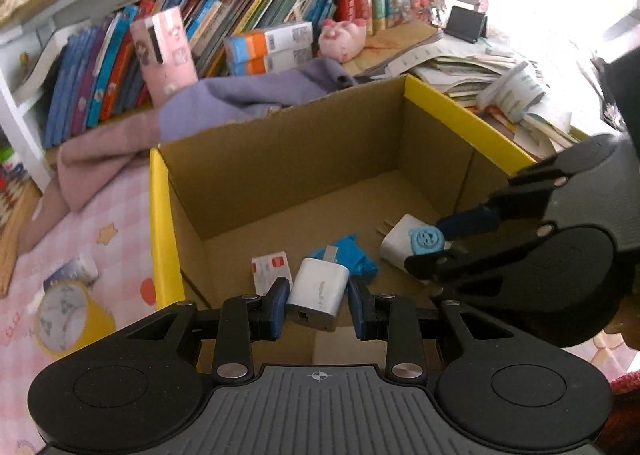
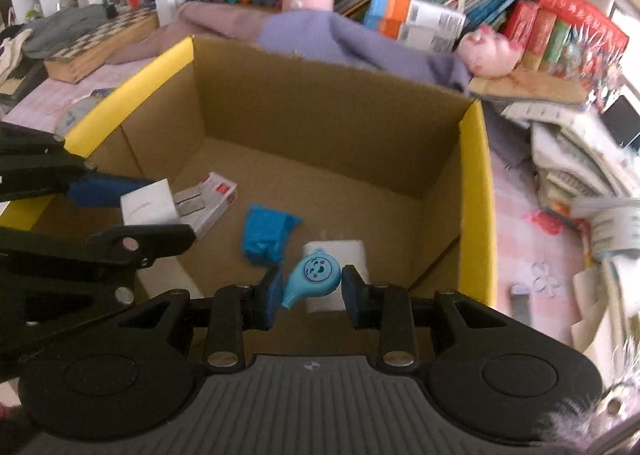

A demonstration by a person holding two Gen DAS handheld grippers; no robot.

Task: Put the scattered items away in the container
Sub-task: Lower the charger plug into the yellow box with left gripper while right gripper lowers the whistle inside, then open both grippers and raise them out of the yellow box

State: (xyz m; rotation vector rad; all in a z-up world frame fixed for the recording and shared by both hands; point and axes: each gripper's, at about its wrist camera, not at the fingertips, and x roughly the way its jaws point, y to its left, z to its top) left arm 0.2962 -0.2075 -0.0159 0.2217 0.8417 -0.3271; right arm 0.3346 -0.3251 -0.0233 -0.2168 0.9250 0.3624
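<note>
The left gripper [image 1: 318, 305] points forward and down, its blue-padded fingers [image 1: 278, 307] closed against something white, while the right gripper [image 2: 310, 293] reaches in from the right at a similar downward tilt, its fingers [image 2: 269, 295] pinching something small and light blue.

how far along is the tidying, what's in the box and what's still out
Done: a blue crumpled item, small red-and-white box and white block lie in the cardboard box. In hand: left gripper holds a white charger, right gripper a blue whistle. Left: tape roll outside.
</note>
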